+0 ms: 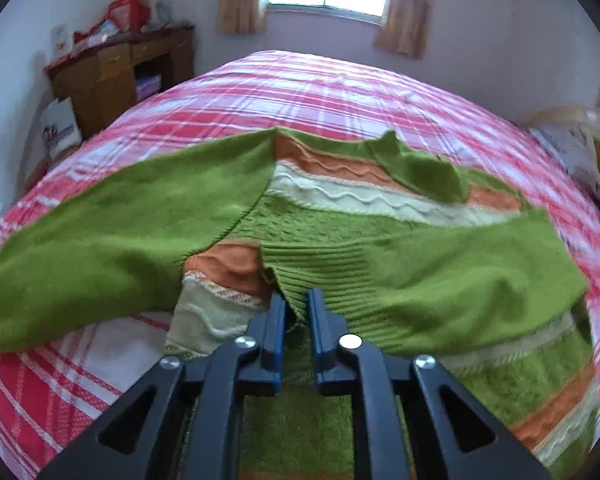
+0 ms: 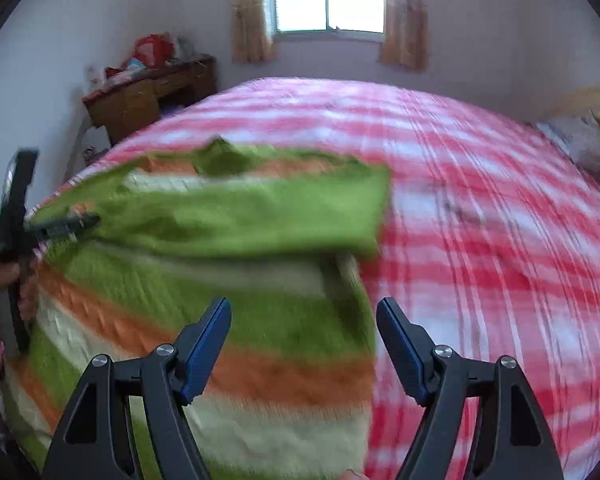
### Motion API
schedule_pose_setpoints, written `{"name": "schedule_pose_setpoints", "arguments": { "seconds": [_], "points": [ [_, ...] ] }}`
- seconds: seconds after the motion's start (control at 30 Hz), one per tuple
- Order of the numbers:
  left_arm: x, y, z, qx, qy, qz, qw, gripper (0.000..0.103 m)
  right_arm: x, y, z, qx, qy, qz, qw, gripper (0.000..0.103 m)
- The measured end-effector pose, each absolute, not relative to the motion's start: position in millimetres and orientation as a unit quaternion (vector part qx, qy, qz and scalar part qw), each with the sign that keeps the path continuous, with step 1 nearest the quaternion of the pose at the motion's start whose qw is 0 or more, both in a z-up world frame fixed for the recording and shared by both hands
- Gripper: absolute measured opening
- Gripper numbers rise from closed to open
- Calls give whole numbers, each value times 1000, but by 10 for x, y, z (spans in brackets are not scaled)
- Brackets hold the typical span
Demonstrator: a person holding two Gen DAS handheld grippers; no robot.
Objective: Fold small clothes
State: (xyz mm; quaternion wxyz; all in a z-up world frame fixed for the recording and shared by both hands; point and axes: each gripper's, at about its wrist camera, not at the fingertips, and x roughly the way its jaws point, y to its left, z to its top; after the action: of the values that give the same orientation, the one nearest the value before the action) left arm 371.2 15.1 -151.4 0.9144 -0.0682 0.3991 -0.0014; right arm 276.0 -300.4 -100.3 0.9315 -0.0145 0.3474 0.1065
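Green knit with orange and cream stripes: the sweater (image 1: pixel 340 216) lies spread on the red-and-white plaid bed (image 1: pixel 300 92), one sleeve (image 1: pixel 100 232) trailing out to the left of the left wrist view, the other sleeve (image 1: pixel 460 264) folded across the body. Left gripper (image 1: pixel 296 316) is nearly closed, pinching the ribbed cuff (image 1: pixel 300 280) of that folded sleeve between its blue pads. Right gripper (image 2: pixel 304 344) stands wide open and holds nothing, hovering over the sweater's right edge with one pad over the knit and the other over the plaid. The right wrist view is badly blurred, so the exact height above the cloth cannot be told. Judged risks: the pinch takes only a thin bite of ribbing, so a brisk pull may slip it free and drop the sleeve askew; soft knit stretches, so dragging by the cuff could skew the fold or shift the whole body on the bed. If the right gripper closes where it hangs, it may catch the bedcover along with the hem. The far collar (image 1: pixel 420 168) already sits rumpled and may bunch further.
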Motion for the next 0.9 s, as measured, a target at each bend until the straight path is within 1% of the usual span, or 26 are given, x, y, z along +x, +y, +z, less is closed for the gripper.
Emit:
{"name": "schedule_pose_setpoints", "arguments": {
  "seconds": [0.03,0.07,0.1,0.17,0.23,0.27,0.4,0.47,0.53,0.57,0.63,0.67,0.73,0.77,0.8,0.83,0.9],
  "points": [
    [3714,151,-1518,-70,399,0,914,29,2895,-2966,-986,-9,348,120,930,76],
    [3723,144,-1534,-68,402,4,913,33,3014,-2944,-990,-5,349,129,928,76],
    [3710,148,-1545,-67,402,4,913,36,3144,-2933,-1022,-3,355,134,925,76],
    [3683,152,-1554,-66,400,4,914,37,3428,-2980,-1196,-4,392,107,914,76],
    [3685,178,-1574,-70,403,7,912,42,3562,-3142,-1458,40,448,86,889,76],
    [3688,186,-1583,-72,405,8,911,43,3501,-3166,-1449,39,428,92,898,76],
    [3652,103,-1590,-42,402,20,915,49,3336,-3043,-1422,-27,433,68,899,76],
    [3657,112,-1594,-44,402,18,914,53,3353,-2952,-1329,-34,434,61,898,76],
    [3650,151,-1591,-55,401,10,914,61,3420,-2851,-1220,-34,420,77,904,76],
    [3632,171,-1580,-62,398,5,915,62,3454,-2807,-1213,-41,413,68,907,76],
    [3532,263,-1537,-86,384,0,919,65,3594,-2744,-1344,-46,436,48,897,76],
    [3487,309,-1527,-96,384,-5,918,65,3666,-2764,-1481,-33,468,36,882,76],
    [3278,455,-1494,-109,381,1,918,66,3586,-2731,-1495,-47,449,25,892,76],
    [3176,510,-1474,-106,377,8,920,70,3539,-2671,-1474,-66,447,16,892,76],
    [3035,589,-1444,-98,369,16,924,78,3515,-2619,-1428,-72,447,10,892,76],
    [2924,655,-1418,-88,359,24,929,82,3517,-2580,-1394,-69,445,15,893,76],
    [2708,823,-1364,-64,343,47,936,83,3540,-2390,-1263,-48,428,65,900,76]
  ]
}}
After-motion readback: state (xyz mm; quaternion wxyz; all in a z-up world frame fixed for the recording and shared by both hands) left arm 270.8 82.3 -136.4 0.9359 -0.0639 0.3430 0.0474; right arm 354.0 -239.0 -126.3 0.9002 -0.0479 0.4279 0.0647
